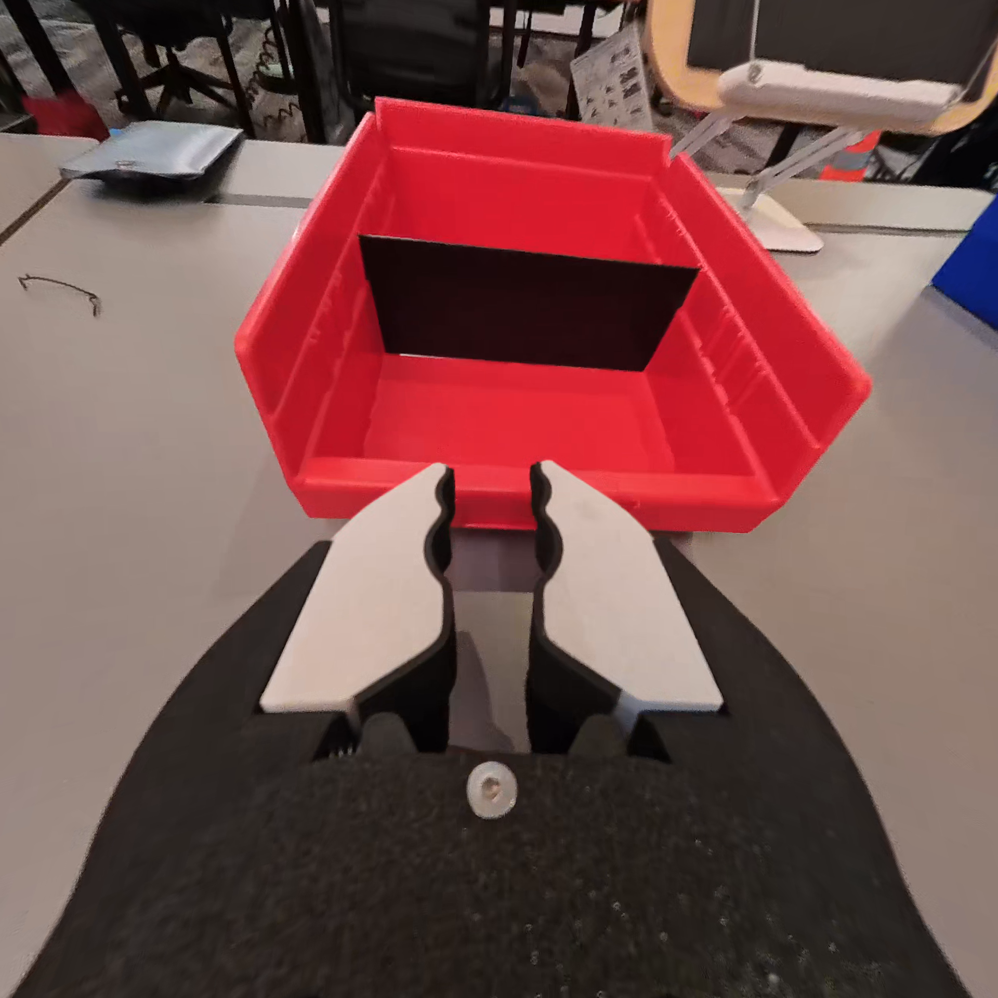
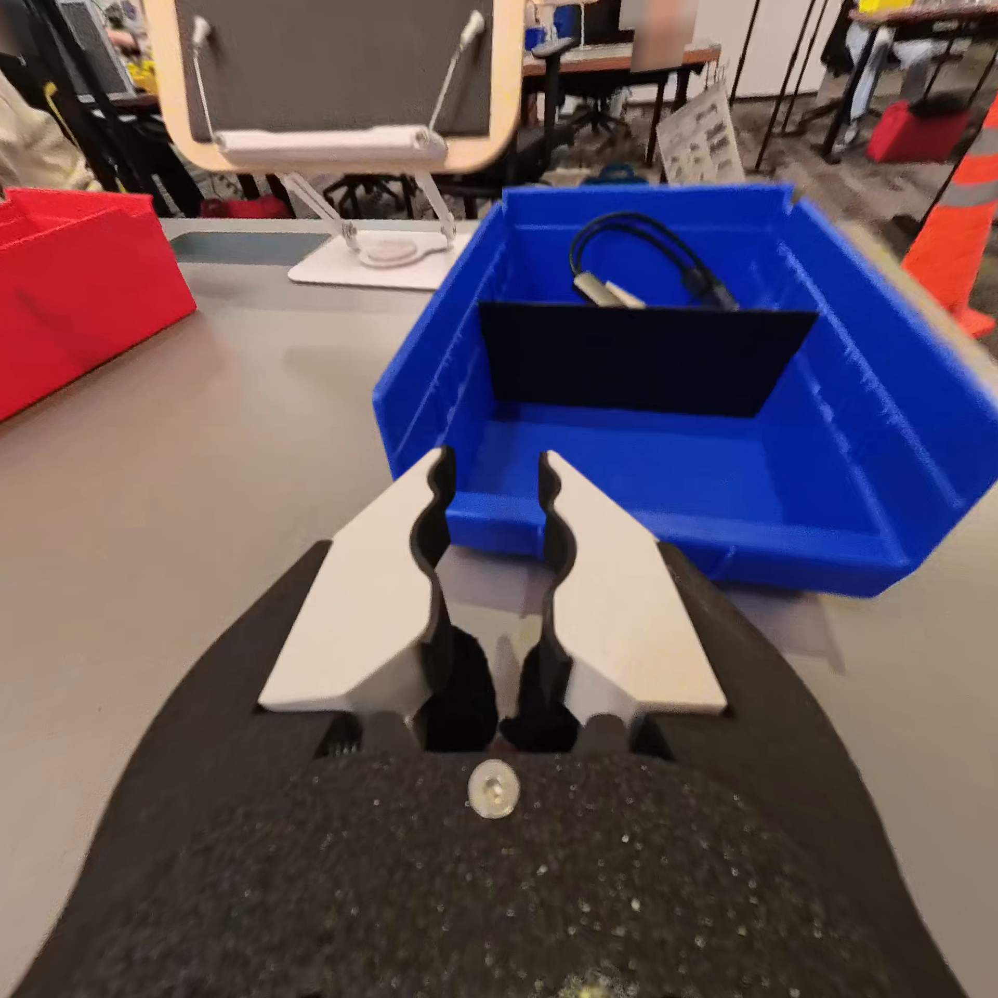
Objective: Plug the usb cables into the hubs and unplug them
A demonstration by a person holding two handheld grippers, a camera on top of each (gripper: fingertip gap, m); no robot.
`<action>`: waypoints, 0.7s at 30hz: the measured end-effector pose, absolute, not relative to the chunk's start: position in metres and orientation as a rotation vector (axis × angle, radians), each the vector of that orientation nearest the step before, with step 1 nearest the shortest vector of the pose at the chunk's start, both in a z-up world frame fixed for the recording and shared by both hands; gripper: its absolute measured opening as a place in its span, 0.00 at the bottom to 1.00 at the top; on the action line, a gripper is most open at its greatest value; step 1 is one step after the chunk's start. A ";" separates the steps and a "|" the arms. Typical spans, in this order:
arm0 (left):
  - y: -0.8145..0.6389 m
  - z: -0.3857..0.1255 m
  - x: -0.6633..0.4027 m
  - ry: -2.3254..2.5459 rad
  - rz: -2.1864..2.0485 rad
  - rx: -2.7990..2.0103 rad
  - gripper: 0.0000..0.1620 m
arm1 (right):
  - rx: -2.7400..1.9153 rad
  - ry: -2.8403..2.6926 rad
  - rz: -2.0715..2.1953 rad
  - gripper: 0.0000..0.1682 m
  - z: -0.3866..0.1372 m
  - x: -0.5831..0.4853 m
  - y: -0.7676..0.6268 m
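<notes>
Bins are set on a grey table (image 1: 135, 432). A red bin (image 1: 810, 378) of ribbed plastic, split by a black divider (image 1: 524, 308), is seen bare in its near half, just ahead of the left gripper (image 1: 492, 472), whose jaws are parted around nothing. A blue bin (image 2: 432, 356) with a dark divider (image 2: 637, 356) carries a black cable (image 2: 637, 254) in its far half; the right gripper (image 2: 497, 459) is held released at its front lip.
</notes>
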State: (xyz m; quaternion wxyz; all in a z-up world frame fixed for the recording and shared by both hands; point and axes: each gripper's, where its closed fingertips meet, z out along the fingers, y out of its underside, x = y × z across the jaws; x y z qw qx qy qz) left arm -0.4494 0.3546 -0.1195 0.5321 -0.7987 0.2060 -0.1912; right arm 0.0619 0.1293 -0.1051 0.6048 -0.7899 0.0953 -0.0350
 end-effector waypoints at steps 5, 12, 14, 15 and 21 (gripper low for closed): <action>0.360 -0.121 -0.454 0.484 -0.386 -1.909 0.16 | -1.860 0.269 -0.092 0.19 -0.119 0.084 0.129; 0.360 -0.119 -0.456 0.473 -0.389 -1.902 0.16 | -1.856 0.255 -0.150 0.19 -0.115 0.089 0.127; 0.359 -0.120 -0.455 0.480 -0.391 -1.906 0.16 | -1.852 0.252 -0.154 0.19 -0.114 0.088 0.126; 0.359 -0.121 -0.454 0.486 -0.392 -1.908 0.16 | -1.853 0.256 -0.154 0.19 -0.114 0.087 0.126; 0.357 -0.118 -0.447 0.507 -0.401 -1.891 0.16 | -1.848 0.261 -0.187 0.16 -0.113 0.091 0.124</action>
